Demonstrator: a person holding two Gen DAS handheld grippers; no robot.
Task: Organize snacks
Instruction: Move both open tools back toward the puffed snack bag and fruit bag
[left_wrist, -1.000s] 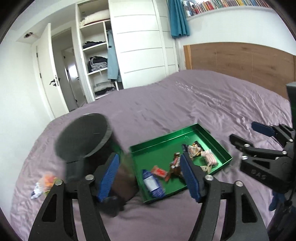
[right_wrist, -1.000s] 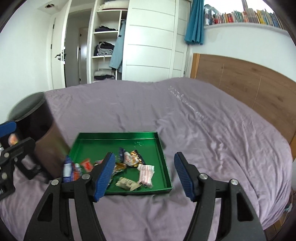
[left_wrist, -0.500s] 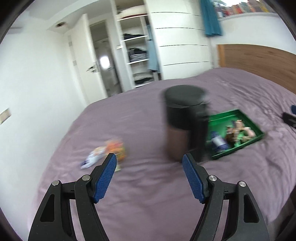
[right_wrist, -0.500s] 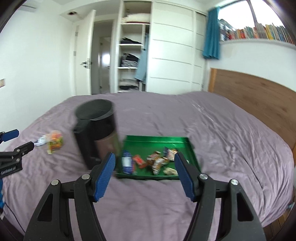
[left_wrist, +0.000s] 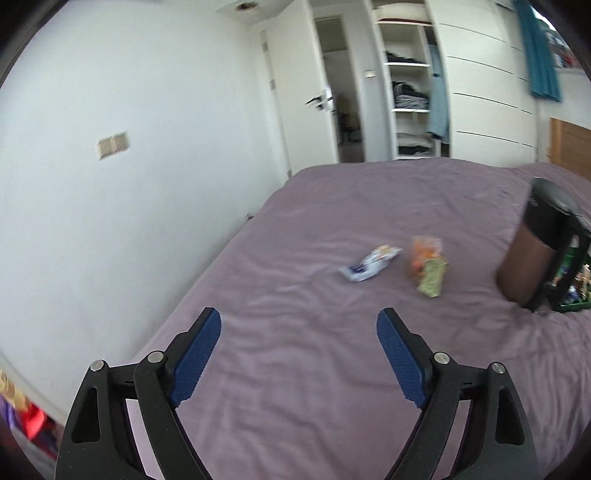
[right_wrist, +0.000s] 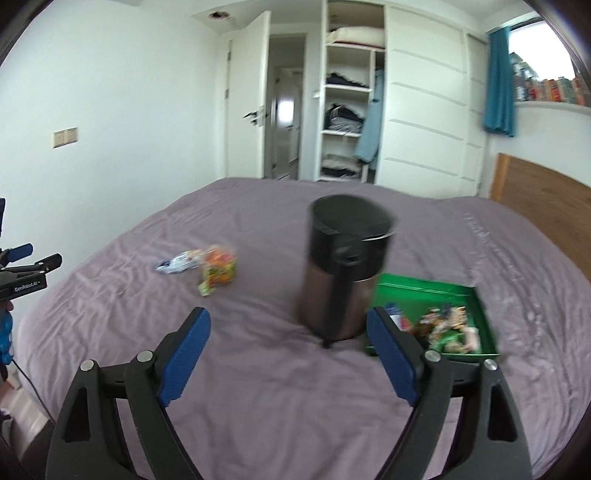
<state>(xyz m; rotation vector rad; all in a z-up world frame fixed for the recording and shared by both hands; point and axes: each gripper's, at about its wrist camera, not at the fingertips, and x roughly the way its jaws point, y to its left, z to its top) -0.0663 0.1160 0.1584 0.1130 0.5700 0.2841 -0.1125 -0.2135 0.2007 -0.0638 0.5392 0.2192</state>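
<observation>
While two loose snacks are lying on the purple bedspread (left_wrist: 332, 387), well apart from the tray, both claws are hanging wide open with nothing between their blue pads. The white and blue snack wrapper (left_wrist: 370, 263) is sitting to the left, and the orange candy bag (left_wrist: 426, 264) with a green end is lying just beside it on the right; motion blur is making it hard to tell whether the two are touching. Farther right, a dark jug (right_wrist: 345, 273) with a black lid and handle is standing upright, directly next to the near left corner of the green tray (right_wrist: 476, 295), which is already holding several wrapped snacks. The left gripper (left_wrist: 298, 354) is hovering over the near bedspread, aiming toward the loose snacks. The right gripper (right_wrist: 288, 354) is hovering nearer the jug and tray.

Judging the risks: the wrappers are thin and lying flat on soft, wrinkled fabric, so closing pads are likely pinching the bedspread along with a wrapper, or sliding over it. Because the two snacks are lying so close, grabbing one is probably nudging or dragging the other. The jug is standing on a yielding mattress in the path between the snacks and the tray, so a carrying sweep from the left could be tipping it.

Compared with a second ago, the left gripper is turning away from the tray and jug toward the loose snacks, and the right gripper is pulling back, so the jug is now filling the middle of its view.
</observation>
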